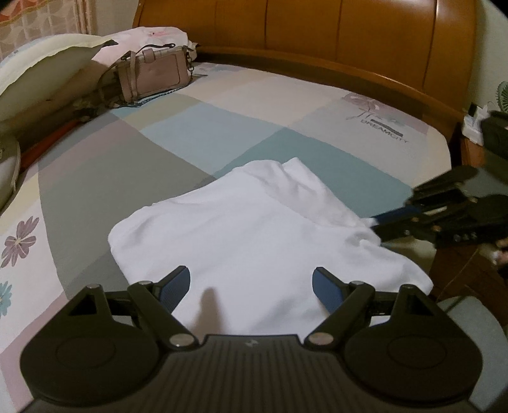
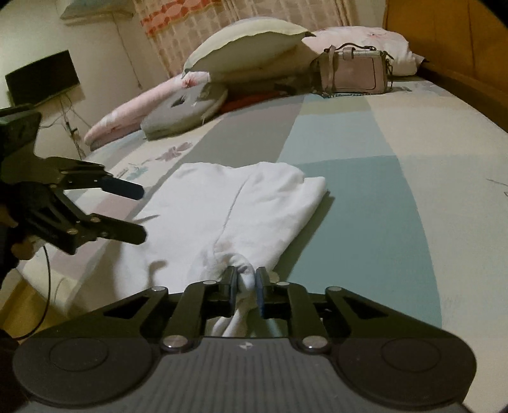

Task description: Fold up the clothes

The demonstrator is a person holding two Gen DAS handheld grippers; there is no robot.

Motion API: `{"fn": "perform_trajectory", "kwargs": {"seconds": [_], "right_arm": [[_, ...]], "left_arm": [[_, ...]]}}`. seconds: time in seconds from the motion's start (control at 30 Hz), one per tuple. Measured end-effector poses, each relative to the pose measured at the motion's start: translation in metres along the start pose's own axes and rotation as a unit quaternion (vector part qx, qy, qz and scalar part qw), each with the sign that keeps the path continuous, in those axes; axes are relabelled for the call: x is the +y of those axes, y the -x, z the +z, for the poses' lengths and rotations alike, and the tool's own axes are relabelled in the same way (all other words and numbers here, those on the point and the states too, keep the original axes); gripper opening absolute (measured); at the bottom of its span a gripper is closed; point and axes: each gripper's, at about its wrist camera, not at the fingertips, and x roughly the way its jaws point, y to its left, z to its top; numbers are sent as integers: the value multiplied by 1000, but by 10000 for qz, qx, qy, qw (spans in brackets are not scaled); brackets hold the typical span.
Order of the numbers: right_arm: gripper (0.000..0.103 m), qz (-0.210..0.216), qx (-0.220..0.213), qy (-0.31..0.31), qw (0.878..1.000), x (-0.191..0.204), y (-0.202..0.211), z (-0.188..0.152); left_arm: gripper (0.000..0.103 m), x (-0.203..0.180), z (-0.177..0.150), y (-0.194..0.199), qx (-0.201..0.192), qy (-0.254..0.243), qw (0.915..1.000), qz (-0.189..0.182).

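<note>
In the right wrist view, the right gripper (image 2: 247,287) sits at the near edge of the bed with its two fingers pinching a bunched fold of the white garment (image 2: 228,203) between the blue pads. The pinched cloth bulges up between the fingers and trails back under the gripper body. Beyond the pinch, the garment lies partly folded on the bedsheet (image 2: 365,197), flat on its left half and doubled into a thicker layer on its right, with a crease running up the middle.

To the left in that view, the left gripper (image 2: 141,211) hangs just beside the garment's left edge, its fingers spread wide and holding nothing. A hand (image 2: 14,235) grips it from behind, mostly cut off by the frame.

From the left wrist view, the left gripper's fingers stand well apart over the near part of the garment (image 1: 241,235), which lies across grey and teal blocks of the patterned bedsheet (image 1: 177,133). At the right edge the right gripper (image 1: 374,224) reaches in and meets the garment's right corner.

Farther off, toward the left side of the bed, a pink handbag (image 1: 152,74) stands upright against a pale pink pillow (image 1: 152,36), with a cream pillow (image 1: 47,66) leaning nearer the left edge. The wooden headboard (image 1: 349,35) curves across the far side. In the right wrist view, a dark screen (image 2: 43,77) hangs on the far left wall beside a curtain (image 2: 203,22).
</note>
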Motion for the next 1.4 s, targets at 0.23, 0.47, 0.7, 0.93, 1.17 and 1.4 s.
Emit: {"fn": "perform_trajectory", "kwargs": {"seconds": [0.23,0.47,0.7,0.93,1.17,1.4], "right_arm": [[8,-262,-40,181,9995,17,29,-15],[23,-161,-132,61,9998,1,11,-2],[9,-195,53,-366,9991,7,7,2],[9,-353,140,-997,9943,20,19,-5],[1,-1439,60,-1601,9765,-4,-2,1],[14,-746,-282,-2630,9615,-46,-4,14]], "left_arm": [[84,-7,3,-5,31,-75,10000,0],[84,-14,5,-1,-7,-136,9999,-47],[84,-6,3,4,-33,-59,10000,15],[84,-3,-1,5,-71,1,10000,-38],[84,-3,-1,7,-122,-7,9999,-1],[84,5,-3,6,-161,60,9998,41]]}}
